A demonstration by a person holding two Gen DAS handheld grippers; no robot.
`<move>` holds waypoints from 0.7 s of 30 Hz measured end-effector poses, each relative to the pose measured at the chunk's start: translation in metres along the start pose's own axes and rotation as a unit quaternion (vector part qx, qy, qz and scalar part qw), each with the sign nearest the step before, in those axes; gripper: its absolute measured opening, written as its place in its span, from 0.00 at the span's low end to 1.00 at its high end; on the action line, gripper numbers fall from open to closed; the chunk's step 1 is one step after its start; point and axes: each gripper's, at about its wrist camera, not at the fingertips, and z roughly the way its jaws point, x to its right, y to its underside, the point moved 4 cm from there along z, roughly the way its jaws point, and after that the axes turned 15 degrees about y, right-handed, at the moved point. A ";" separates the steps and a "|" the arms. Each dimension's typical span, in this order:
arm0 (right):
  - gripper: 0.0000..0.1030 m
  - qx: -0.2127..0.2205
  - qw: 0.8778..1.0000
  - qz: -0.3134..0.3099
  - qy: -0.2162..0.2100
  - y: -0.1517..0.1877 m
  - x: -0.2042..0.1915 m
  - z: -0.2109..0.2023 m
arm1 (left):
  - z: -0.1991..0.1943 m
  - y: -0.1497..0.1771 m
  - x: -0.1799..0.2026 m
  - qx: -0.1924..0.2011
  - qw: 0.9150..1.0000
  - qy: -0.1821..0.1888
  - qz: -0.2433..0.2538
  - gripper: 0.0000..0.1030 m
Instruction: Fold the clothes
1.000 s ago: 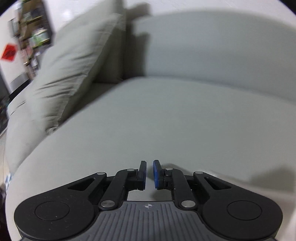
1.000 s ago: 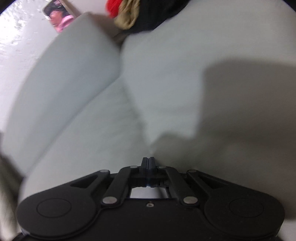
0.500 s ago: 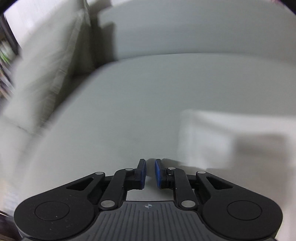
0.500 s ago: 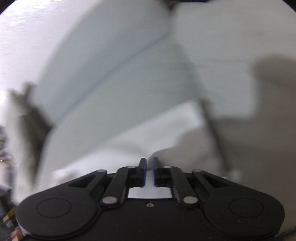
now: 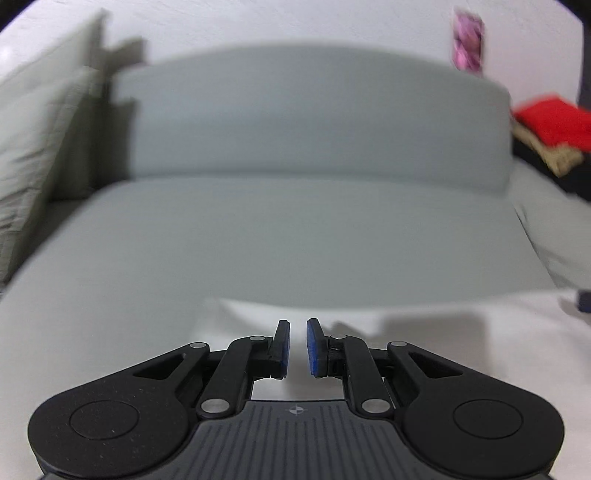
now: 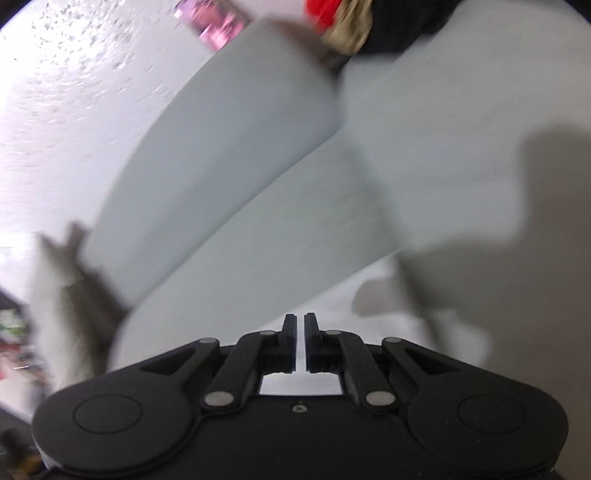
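Observation:
A white garment [image 5: 424, 332] lies spread on the grey sofa seat [image 5: 277, 240], just ahead of and under my left gripper [image 5: 297, 325]. Its blue pads stand a little apart and the jaws are closing, with nothing between them. In the right wrist view the same white garment [image 6: 332, 306] lies along the seat under my right gripper [image 6: 300, 317]. Those jaws are opening, with a narrow empty slit between them. Neither gripper holds cloth.
The sofa's backrest [image 5: 314, 118] runs across behind. A grey pillow [image 5: 29, 140] leans at the left end. A heap of red, beige and black clothes [image 5: 554, 125] sits at the right end, also seen as a heap [image 6: 354, 22]. Pink picture [image 5: 467, 40] on the wall.
The left view has swung right, away from the pillow, and the white garment has come in under the fingers. The right jaws, shut a second ago, have parted.

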 end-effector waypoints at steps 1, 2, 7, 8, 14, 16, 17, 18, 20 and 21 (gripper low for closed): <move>0.06 -0.021 1.000 0.001 -0.020 0.002 -0.004 0.008 | 0.015 0.000 0.002 -0.017 1.000 0.012 -0.001 0.11; 0.07 -0.043 0.998 -0.001 -0.034 0.004 -0.008 0.018 | 0.027 -0.001 0.005 -0.033 0.999 0.028 -0.007 0.11; 0.09 -0.116 0.990 -0.029 -0.080 0.007 -0.030 0.051 | 0.063 -0.015 0.015 -0.055 0.996 0.065 -0.007 0.10; 0.09 -0.130 0.986 -0.037 -0.094 0.008 -0.037 0.057 | 0.065 -0.016 0.021 -0.057 0.996 0.071 0.003 0.10; 0.00 -0.167 0.969 -0.147 -0.105 0.033 -0.082 0.092 | 0.084 -0.013 0.028 -0.055 0.995 0.059 0.050 0.16; 0.00 -0.131 0.980 -0.120 -0.091 0.029 -0.079 0.099 | 0.088 -0.019 0.018 -0.041 0.998 0.029 0.034 0.16; 0.00 -0.100 0.987 -0.102 -0.076 0.023 -0.074 0.099 | 0.091 -0.021 0.009 -0.034 0.999 -0.007 0.023 0.16; 0.00 -0.072 0.992 -0.087 -0.060 0.016 -0.068 0.099 | 0.092 -0.023 -0.004 -0.029 0.998 -0.047 0.012 0.13; 0.00 -0.031 0.997 -0.066 -0.024 -0.002 -0.054 0.098 | 0.089 -0.026 -0.029 -0.018 0.993 -0.115 -0.022 0.13; 0.00 -0.014 0.998 -0.056 -0.011 -0.008 -0.045 0.094 | 0.080 -0.027 -0.039 -0.007 0.989 -0.139 -0.041 0.13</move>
